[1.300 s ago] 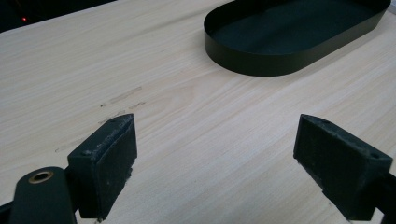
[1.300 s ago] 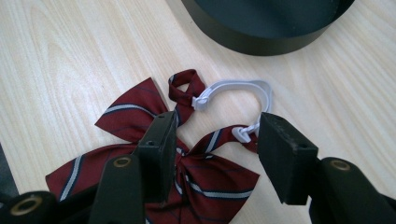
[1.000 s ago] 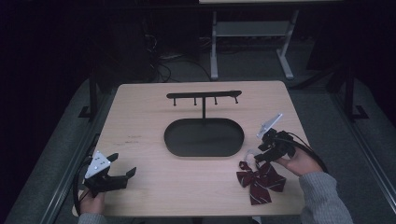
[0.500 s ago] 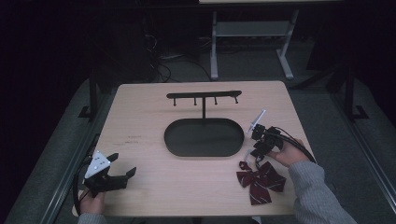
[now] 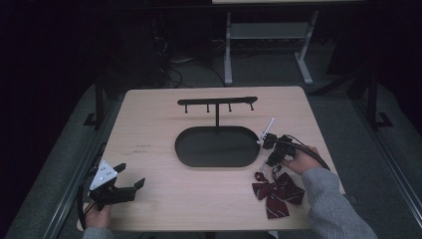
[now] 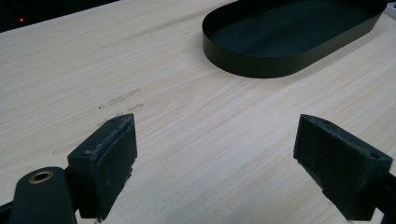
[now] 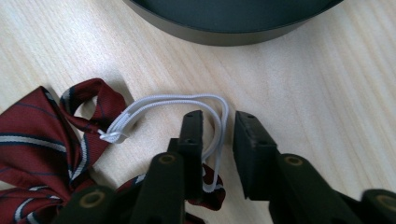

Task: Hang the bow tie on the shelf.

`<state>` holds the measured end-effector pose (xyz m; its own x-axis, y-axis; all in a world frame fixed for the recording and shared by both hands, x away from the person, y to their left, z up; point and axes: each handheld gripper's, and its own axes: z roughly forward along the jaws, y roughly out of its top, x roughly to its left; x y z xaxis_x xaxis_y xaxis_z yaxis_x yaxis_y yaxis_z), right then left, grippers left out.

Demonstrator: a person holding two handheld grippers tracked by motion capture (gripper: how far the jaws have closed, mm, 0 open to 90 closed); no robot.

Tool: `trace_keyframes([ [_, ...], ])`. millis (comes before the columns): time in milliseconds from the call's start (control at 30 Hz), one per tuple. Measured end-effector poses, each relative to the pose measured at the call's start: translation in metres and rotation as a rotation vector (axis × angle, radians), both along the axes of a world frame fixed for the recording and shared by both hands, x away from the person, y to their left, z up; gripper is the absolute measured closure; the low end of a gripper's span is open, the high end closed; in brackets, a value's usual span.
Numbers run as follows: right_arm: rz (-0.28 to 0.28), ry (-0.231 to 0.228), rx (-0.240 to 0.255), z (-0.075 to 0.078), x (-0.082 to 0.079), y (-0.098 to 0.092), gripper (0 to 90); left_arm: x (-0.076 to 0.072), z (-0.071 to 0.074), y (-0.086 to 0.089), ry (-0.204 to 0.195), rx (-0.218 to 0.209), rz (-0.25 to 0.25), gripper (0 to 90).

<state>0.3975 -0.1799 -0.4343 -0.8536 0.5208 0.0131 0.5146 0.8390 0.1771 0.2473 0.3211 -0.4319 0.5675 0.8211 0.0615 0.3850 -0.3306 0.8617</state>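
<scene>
Right gripper view: striped maroon bow tie (image 7: 32, 144), white elastic loop (image 7: 187, 105) between narrowing, closing jaws, ungripped.

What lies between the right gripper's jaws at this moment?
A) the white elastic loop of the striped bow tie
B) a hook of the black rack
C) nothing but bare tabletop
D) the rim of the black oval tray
A: in the right gripper view the white elastic loop of the striped bow tie runs between the right gripper's jaws, which have just been closing and stand a little apart.
</scene>
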Motion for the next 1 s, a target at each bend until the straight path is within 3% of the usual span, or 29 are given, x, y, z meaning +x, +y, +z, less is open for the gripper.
trace_keyframes([
  [267,0.027,0.000,-0.020,-0.003,0.000,0.000,85.7,0.000,0.000,0.000,0.002,0.000,0.001,13.1],
  [433,0.031,0.006,-0.017,-0.002,-0.002,-0.001,87.1,0.000,0.000,-0.001,0.001,0.000,-0.001,13.1],
  [767,0.060,-0.014,0.011,0.012,-0.010,-0.001,87.3,0.000,-0.001,-0.001,0.005,0.004,0.000,13.1],
  [1000,0.088,-0.024,0.066,0.024,-0.020,-0.004,87.3,0.000,-0.001,-0.001,0.009,0.005,0.002,13.1],
])
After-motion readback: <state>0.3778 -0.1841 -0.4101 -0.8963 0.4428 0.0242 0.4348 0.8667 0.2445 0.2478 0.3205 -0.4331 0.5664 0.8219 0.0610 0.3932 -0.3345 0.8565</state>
